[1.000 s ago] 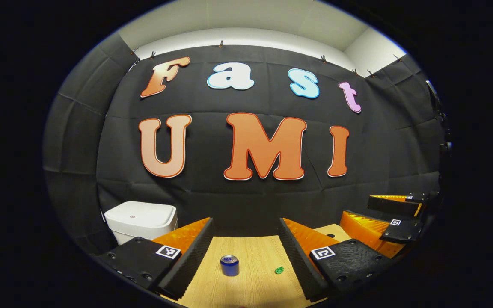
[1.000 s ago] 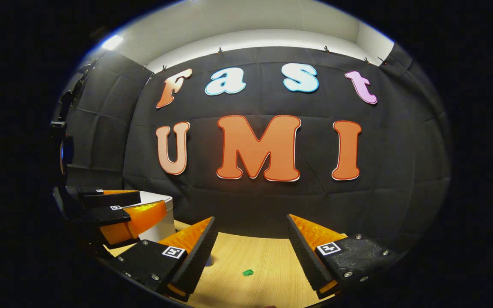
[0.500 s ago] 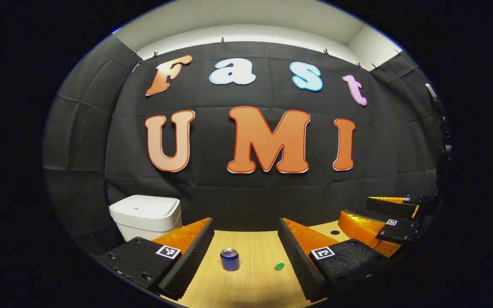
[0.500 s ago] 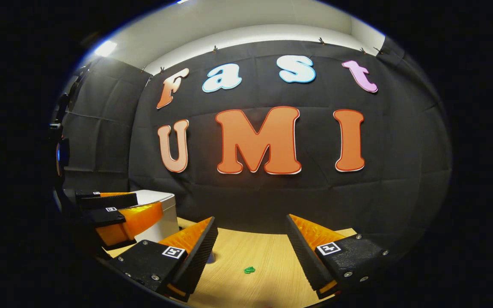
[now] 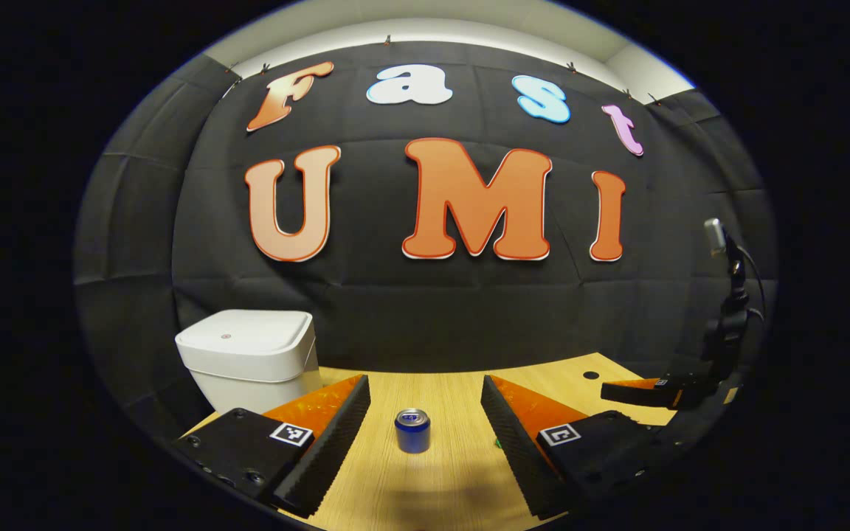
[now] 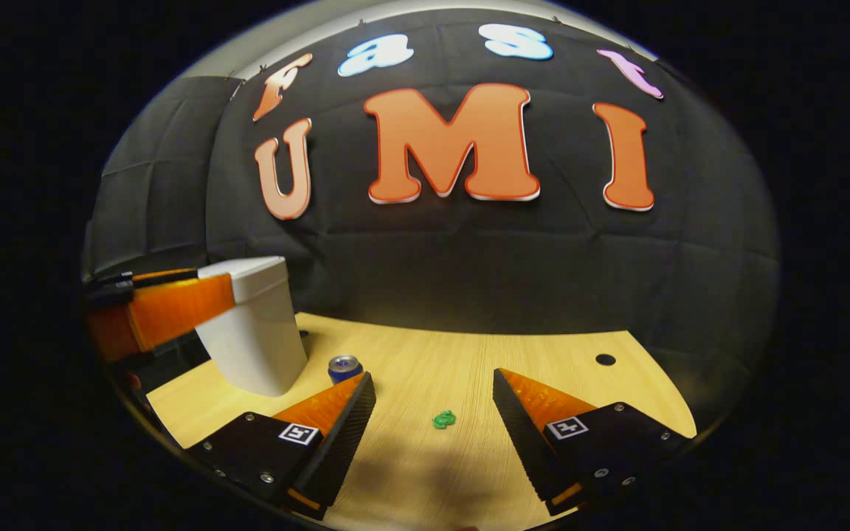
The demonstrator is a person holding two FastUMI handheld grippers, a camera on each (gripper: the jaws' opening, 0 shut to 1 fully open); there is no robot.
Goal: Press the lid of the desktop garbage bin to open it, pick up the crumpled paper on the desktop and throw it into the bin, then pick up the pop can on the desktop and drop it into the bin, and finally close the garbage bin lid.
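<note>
Two grippers hung above a pale wooden worktop (image 6: pixel 543 354), both with their fingers spread wide and nothing between them. In the left gripper view, the left gripper (image 5: pixel 425 435) looked along its fingers at the pop can (image 5: pixel 412 430), which stood upright on the worktop in the gap between them but farther out, touched by neither. A sliver of the green crumpled paper (image 5: pixel 498 443) peeked out just beside the inner edge of the finger on that view's right. The white garbage bin (image 5: pixel 248 358) sat at the worktop's far left corner, against the black cloth wall, with its lid (image 5: pixel 244 335) down flat. At that view's right edge the right gripper (image 5: pixel 654 392) showed partly, dark and low, with a cable rising behind it.

In the right gripper view, the right gripper (image 6: pixel 432 431) had the crumpled paper (image 6: pixel 444 420) lying on the worktop between its parted fingers, ahead of them and clear of both. The pop can (image 6: pixel 344 366) stood just beside the bin's (image 6: pixel 255 339) base, half hidden behind the tip of the finger on that view's left. The left gripper (image 6: pixel 167 313) reached in from the left edge, in front of the bin's upper part. A small round hole (image 6: pixel 605 360) marked the worktop near its far right edge.
</note>
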